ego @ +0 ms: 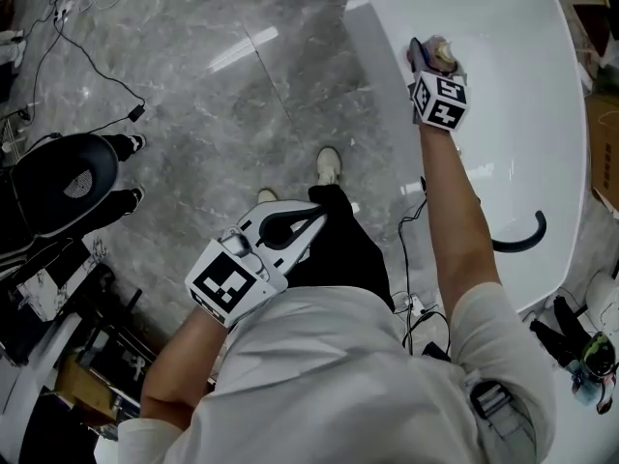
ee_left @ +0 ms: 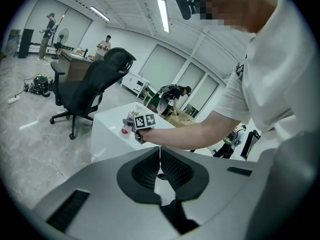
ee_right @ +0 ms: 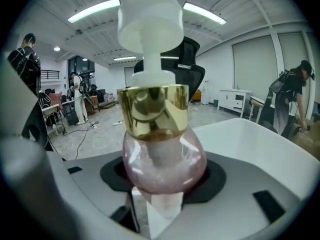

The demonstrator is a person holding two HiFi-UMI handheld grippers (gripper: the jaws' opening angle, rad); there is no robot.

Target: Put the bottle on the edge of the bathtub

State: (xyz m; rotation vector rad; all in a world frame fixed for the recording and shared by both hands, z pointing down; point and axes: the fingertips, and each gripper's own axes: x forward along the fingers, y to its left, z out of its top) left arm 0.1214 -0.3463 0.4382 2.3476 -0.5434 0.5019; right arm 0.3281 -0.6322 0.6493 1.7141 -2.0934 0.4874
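At one o'clock, the right tool (ego: 431,58) grips the pink pump bottle (ee_right: 164,151) over the white bathtub's (ego: 542,104) edge. The left tool (ego: 309,222), jaws together and empty, sits toward seven o'clock.

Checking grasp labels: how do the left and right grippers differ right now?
The left gripper has its jaws together on nothing; the right gripper has its jaws clamped on the pink pump bottle. The left gripper hangs over the floor; the right gripper reaches out over the bathtub. Both are the same white handheld design.
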